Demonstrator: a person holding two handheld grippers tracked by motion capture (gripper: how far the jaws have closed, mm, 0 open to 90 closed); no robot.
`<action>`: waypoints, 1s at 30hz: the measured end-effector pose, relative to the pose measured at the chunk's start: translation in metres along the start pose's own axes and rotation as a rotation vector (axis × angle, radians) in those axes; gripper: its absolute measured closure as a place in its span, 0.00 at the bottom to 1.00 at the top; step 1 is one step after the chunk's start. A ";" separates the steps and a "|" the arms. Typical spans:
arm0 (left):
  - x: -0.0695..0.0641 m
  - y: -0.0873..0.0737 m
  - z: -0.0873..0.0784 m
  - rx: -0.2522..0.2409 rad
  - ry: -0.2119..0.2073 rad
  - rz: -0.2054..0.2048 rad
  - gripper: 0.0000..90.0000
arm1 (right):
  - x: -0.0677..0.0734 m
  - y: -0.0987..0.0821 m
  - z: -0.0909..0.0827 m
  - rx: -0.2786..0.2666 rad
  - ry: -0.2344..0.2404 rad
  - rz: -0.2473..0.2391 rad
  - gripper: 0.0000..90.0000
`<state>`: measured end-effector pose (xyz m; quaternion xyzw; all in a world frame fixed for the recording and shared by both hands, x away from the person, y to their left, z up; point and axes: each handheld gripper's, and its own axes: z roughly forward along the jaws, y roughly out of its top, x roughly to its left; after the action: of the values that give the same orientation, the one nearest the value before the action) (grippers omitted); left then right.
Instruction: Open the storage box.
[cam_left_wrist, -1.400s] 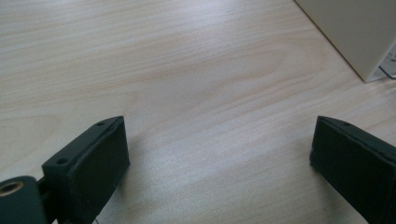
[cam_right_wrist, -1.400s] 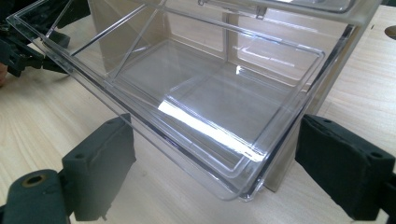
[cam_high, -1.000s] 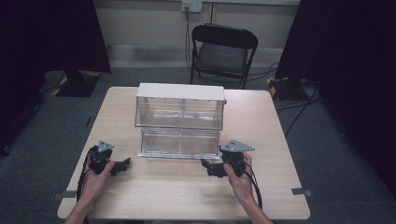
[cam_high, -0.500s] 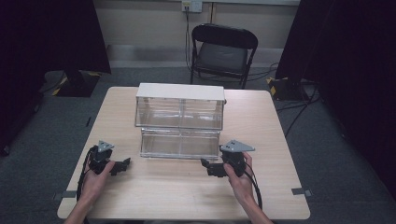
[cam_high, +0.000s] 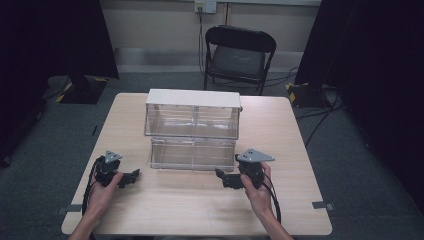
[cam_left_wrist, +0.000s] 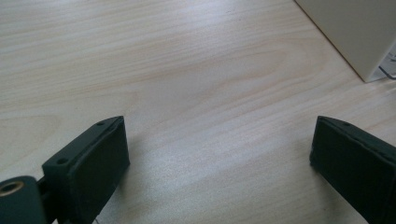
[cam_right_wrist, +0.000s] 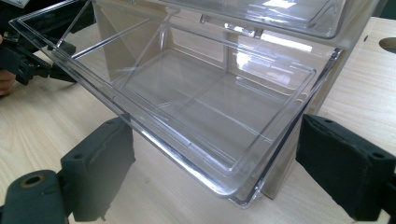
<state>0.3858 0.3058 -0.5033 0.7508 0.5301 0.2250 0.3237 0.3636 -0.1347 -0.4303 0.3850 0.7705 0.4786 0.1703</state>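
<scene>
The clear drawer (cam_right_wrist: 187, 112) juts out low at the near side of the cabinet (cam_high: 192, 127) mid-counter — rigid, slick, light plastic — so take its front lip; both tools gape empty.

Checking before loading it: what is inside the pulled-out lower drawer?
Nothing: the lower drawer looks empty, its clear floor showing the table beneath. Its back end sits under the upper drawer, partly covered.

Grey carpet floor (cam_high: 45, 150); black folding chair (cam_high: 239, 55) top centre; dark curtains (cam_high: 50, 35) both sides; beige wall (cam_high: 155, 20), outlet (cam_high: 205, 6); light wood table (cam_high: 200, 205) centre
</scene>
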 end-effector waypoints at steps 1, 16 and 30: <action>0.000 0.000 0.000 0.000 0.000 0.000 0.04 | 0.000 0.000 0.000 -0.001 0.000 0.000 0.12; 0.000 0.000 0.000 0.000 0.000 0.000 0.04 | 0.000 0.003 -0.003 -0.017 0.001 0.000 0.12; 0.000 0.000 0.000 0.000 0.000 0.000 0.05 | -0.002 0.007 -0.004 -0.027 -0.010 0.009 0.13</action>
<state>0.3858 0.3058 -0.5033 0.7508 0.5301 0.2251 0.3236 0.3652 -0.1366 -0.4229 0.3885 0.7613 0.4879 0.1773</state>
